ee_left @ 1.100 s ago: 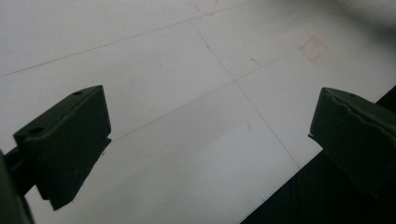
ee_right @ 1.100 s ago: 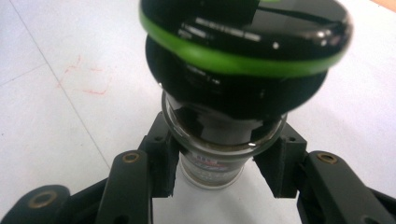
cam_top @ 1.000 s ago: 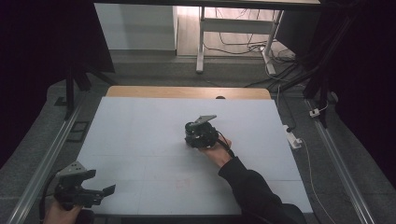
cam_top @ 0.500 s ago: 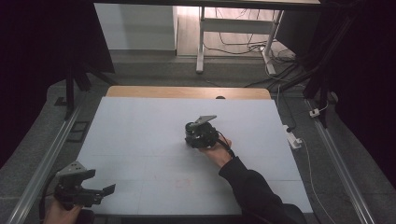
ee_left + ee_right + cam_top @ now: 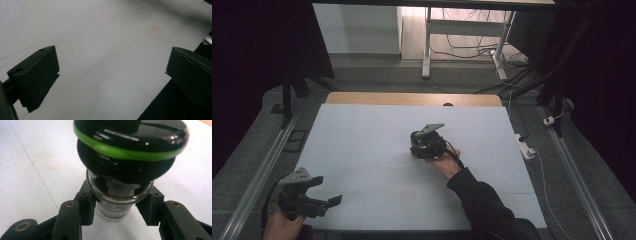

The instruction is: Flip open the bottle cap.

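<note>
The pale bench [image 5: 362, 145] bears faint red marks [image 5: 153, 31] in a dark room; right tool [image 5: 117, 216] pinches a jar [image 5: 120, 182], left tool [image 5: 112, 75] spread

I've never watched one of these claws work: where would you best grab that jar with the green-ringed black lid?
Grip the jar on its glass body just below the wide lid, from the sides, as the right gripper does. The overhanging lid looks likely to stop it slipping through.

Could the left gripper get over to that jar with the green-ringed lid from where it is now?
Probably yes: bare table lies between the left gripper and the jar, but the right gripper already clamps it.
</note>
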`<state>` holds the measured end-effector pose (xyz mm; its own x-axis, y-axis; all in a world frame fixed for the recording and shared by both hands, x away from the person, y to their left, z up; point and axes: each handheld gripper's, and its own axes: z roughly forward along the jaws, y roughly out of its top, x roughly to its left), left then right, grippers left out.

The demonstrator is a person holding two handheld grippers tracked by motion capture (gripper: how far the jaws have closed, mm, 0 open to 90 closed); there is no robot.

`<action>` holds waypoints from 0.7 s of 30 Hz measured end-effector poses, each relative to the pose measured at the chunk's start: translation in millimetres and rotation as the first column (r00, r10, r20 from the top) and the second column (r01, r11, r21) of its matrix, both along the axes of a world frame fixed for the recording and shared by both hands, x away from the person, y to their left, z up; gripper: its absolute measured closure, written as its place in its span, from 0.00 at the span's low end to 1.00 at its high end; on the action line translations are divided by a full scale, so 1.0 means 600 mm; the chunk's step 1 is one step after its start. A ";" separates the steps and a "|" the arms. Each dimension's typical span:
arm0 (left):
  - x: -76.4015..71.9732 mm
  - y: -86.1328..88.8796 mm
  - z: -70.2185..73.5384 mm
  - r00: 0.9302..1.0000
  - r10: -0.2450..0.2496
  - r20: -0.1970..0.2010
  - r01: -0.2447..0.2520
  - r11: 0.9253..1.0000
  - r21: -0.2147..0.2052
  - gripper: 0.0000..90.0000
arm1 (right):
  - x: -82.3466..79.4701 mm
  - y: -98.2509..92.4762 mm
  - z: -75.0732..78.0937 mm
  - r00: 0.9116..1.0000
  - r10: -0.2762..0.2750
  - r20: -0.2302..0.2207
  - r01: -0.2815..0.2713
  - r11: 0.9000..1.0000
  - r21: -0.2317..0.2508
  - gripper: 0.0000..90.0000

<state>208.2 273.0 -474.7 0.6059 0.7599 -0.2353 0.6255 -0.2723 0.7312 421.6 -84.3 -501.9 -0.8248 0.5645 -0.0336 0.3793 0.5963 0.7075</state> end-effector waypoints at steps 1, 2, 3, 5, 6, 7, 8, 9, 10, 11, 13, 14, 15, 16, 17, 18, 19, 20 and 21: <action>0.003 -0.004 0.001 1.000 -0.014 0.010 0.014 1.000 0.004 0.00 | 0.000 0.000 0.000 1.000 0.000 0.000 0.000 1.000 -0.001 0.59; 0.006 -0.009 0.002 1.000 -0.024 0.020 0.024 1.000 0.012 0.00 | 0.000 0.000 0.000 1.000 -0.001 0.000 0.001 1.000 -0.002 0.59; 0.009 -0.012 0.002 0.999 -0.031 0.029 0.031 0.999 0.019 0.00 | 0.000 0.000 0.000 1.000 0.000 0.000 0.000 1.000 -0.003 0.59; 0.018 -0.022 0.004 0.998 -0.046 0.040 0.045 0.999 0.023 0.00 | 0.000 0.000 0.000 1.000 0.000 0.000 0.000 1.000 -0.003 0.59; 0.023 -0.026 0.004 0.998 -0.053 0.046 0.052 0.998 0.021 0.00 | 0.000 0.000 0.000 1.000 0.001 0.002 -0.001 1.000 -0.003 0.59; 0.028 -0.030 0.005 0.997 -0.058 0.052 0.057 0.998 0.022 0.00 | 0.000 0.000 0.000 1.000 0.001 -0.001 -0.001 1.000 -0.003 0.59; 0.033 -0.034 0.006 0.996 -0.063 0.061 0.062 0.998 0.021 0.00 | 0.000 0.000 0.000 1.000 0.001 0.000 -0.001 1.000 -0.004 0.59; 0.038 -0.039 0.007 0.995 -0.066 0.072 0.064 0.998 0.026 0.00 | 0.000 0.000 0.000 1.000 0.001 -0.001 -0.001 1.000 -0.004 0.59; 0.043 -0.043 0.008 0.995 -0.068 0.079 0.066 0.997 0.026 0.00 | 0.000 0.000 0.000 1.000 0.002 -0.001 -0.002 1.000 -0.004 0.59; 0.048 -0.047 0.009 0.994 -0.067 0.082 0.065 0.998 0.025 0.00 | 0.000 0.000 0.001 1.000 0.002 0.000 -0.002 1.000 -0.006 0.59; 0.058 -0.053 0.010 0.994 -0.068 0.090 0.067 0.998 0.012 0.00 | 0.000 0.001 0.000 1.000 0.003 0.000 -0.003 1.000 -0.005 0.59; 0.064 -0.056 0.010 0.993 -0.069 0.092 0.068 0.998 0.006 0.00 | 0.000 0.001 0.000 1.000 0.003 -0.001 -0.003 1.000 -0.004 0.59; 0.069 -0.059 0.011 0.993 -0.070 0.093 0.071 0.998 0.003 0.00 | 0.000 0.001 0.000 1.000 0.003 -0.001 -0.003 1.000 -0.003 0.59; 0.075 -0.062 0.012 0.993 -0.072 0.096 0.072 0.997 0.000 0.00 | 0.000 0.001 0.000 1.000 0.003 0.000 -0.003 1.000 -0.004 0.59; 0.080 -0.065 0.013 0.992 -0.074 0.102 0.075 0.997 -0.002 0.00 | 0.000 0.001 0.000 1.000 0.003 0.000 -0.003 1.000 -0.004 0.59; 0.084 -0.068 0.014 0.992 -0.074 0.105 0.075 0.997 -0.001 0.00 | 0.000 0.001 0.000 1.000 0.003 0.000 -0.003 1.000 -0.004 0.59; 0.091 -0.073 0.016 0.991 -0.079 0.108 0.079 0.997 0.000 0.00 | 0.000 0.001 0.000 1.000 0.003 -0.001 -0.003 1.000 -0.004 0.59; 0.097 -0.078 0.017 0.990 -0.084 0.114 0.084 0.996 0.002 0.00 | 0.000 0.001 0.000 1.000 0.003 -0.001 -0.003 1.000 -0.003 0.58; 0.102 -0.082 0.019 0.989 -0.089 0.118 0.089 0.996 0.005 0.00 | 0.000 0.001 0.000 1.000 0.004 0.000 -0.004 1.000 -0.004 0.59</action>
<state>269.6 223.9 -463.5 0.6948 0.7014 -0.1588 0.5083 -0.3229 0.7984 421.9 -84.0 -501.7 -0.8268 0.5614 -0.0354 0.3774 0.6002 0.7052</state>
